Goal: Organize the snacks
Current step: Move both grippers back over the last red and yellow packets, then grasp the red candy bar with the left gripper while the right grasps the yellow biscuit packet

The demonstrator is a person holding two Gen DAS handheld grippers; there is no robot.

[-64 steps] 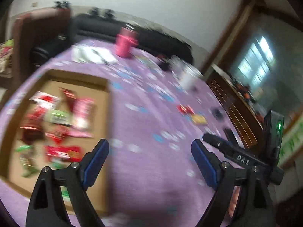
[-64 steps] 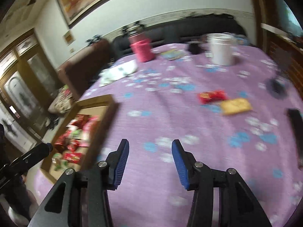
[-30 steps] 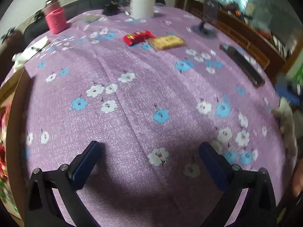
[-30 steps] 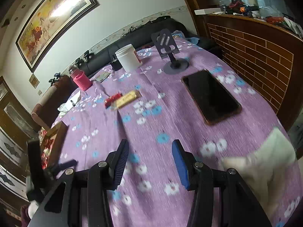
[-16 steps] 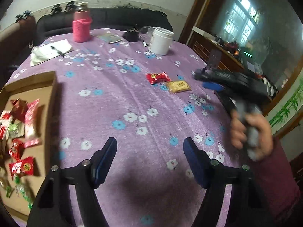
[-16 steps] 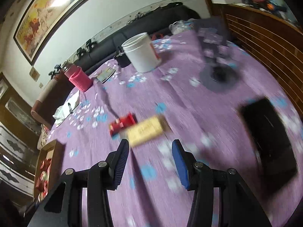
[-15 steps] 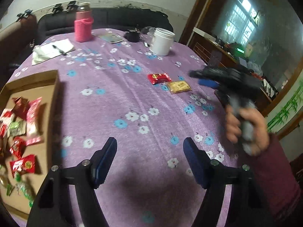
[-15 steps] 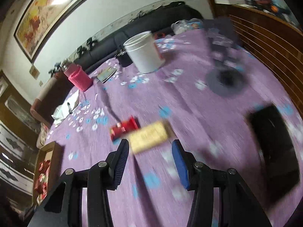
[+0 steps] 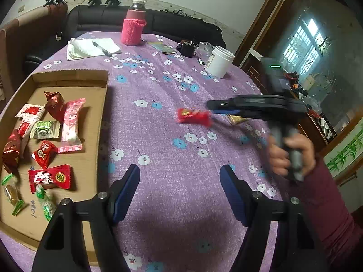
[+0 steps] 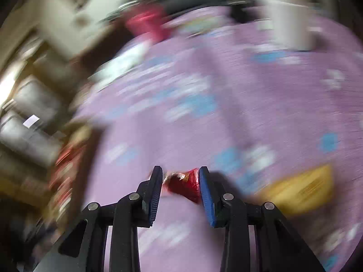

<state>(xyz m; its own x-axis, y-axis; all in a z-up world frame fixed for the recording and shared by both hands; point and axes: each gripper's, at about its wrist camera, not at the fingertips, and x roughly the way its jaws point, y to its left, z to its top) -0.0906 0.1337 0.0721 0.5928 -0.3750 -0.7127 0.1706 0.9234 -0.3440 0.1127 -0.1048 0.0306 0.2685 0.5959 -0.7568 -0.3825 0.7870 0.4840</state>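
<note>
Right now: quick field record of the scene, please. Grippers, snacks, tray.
left gripper: open, nothing between its jaws, above the purple tablecloth
right gripper: jaws closing, red snack packet between them; contact with the pads blurred
yellow snack packet: lying on the cloth, to the right of the right gripper, untouched
cardboard tray: at the left of the table, holds about a dozen wrapped snacks, mostly red
other items: pink-sleeved bottle, white jar, at the far side
</note>
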